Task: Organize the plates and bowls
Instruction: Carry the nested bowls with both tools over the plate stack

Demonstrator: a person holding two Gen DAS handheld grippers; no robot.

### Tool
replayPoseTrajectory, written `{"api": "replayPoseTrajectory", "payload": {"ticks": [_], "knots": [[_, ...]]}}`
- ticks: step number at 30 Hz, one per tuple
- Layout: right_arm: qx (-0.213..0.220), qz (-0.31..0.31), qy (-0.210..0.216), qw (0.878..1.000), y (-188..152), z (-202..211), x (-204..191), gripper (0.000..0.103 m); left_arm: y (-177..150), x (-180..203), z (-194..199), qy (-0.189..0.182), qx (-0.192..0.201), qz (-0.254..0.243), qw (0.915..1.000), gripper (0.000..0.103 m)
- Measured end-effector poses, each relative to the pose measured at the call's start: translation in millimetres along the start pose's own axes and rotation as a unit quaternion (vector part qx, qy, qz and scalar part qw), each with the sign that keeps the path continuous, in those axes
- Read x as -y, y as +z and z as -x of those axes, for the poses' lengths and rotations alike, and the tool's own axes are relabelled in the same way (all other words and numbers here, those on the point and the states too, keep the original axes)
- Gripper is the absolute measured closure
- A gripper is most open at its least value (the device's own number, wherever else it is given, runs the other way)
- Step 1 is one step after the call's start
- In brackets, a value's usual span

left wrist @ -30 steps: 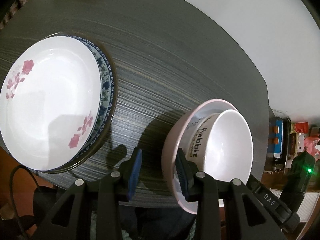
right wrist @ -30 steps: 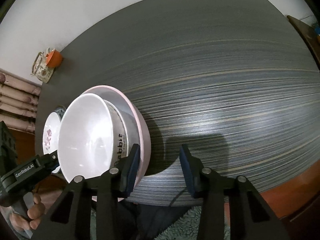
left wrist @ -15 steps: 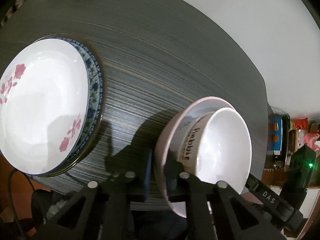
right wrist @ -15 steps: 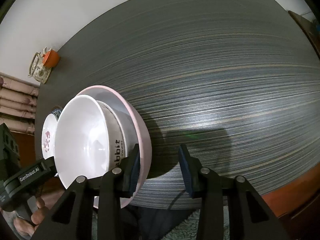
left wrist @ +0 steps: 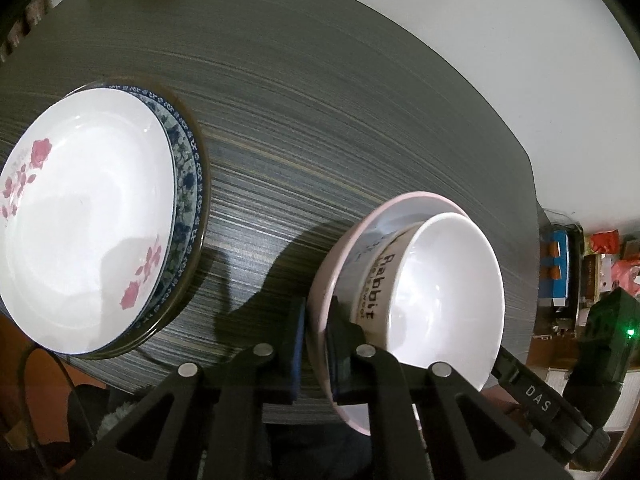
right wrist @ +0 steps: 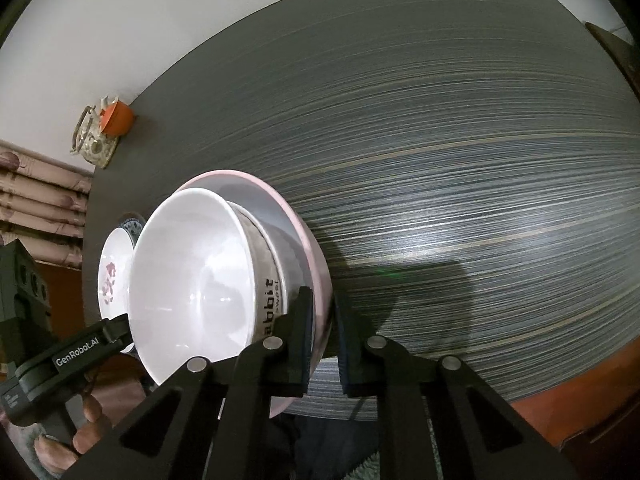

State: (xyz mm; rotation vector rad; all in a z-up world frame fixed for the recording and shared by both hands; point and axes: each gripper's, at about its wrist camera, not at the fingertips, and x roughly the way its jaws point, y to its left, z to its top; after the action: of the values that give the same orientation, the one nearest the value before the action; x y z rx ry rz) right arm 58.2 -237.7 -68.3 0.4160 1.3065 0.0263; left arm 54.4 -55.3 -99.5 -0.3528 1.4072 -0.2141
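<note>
A pink bowl [left wrist: 416,197] [right wrist: 297,213] stands near the front edge of the dark table [left wrist: 320,100], with a white bowl [left wrist: 448,300] [right wrist: 192,280] lettered "Rabbit sweet" nested inside it. My left gripper [left wrist: 316,328] is shut on the pink bowl's left rim, one pad outside and one inside. On the opposite rim my right gripper [right wrist: 322,320] is shut in the same way. To the left sits a white plate with pink flowers [left wrist: 80,220] [right wrist: 114,264] on a blue-patterned plate [left wrist: 188,184].
A floral container [right wrist: 90,140] with an orange thing [right wrist: 116,118] in it stands at the table's far corner. The table's front edge runs just below both grippers. A hand [right wrist: 80,440] holds the left gripper. Coloured clutter [left wrist: 560,272] lies beyond the table's right end.
The left jaws closed onto the pink bowl's rim first. After that the right jaws closed onto the opposite rim. Neither the bowls nor the plates have shifted on the table.
</note>
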Motion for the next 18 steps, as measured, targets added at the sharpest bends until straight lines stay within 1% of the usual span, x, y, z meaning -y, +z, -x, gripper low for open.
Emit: {"api": "replayPoseTrajectory", "payload": {"ticks": [7, 18], "knots": [[0.01, 0.007, -0.01, 1.0, -2.7, 0.0, -4.1, 0.09, -0.3, 5.3, 1.9, 0.003, 0.006, -0.003, 1.0, 0.095], [0.019, 0.015, -0.012, 1.0, -1.5, 3.2, -10.1, 0.09, 0.2, 5.9, 13.3, -0.002, 0.025, -0.003, 0.9997, 0.095]]}}
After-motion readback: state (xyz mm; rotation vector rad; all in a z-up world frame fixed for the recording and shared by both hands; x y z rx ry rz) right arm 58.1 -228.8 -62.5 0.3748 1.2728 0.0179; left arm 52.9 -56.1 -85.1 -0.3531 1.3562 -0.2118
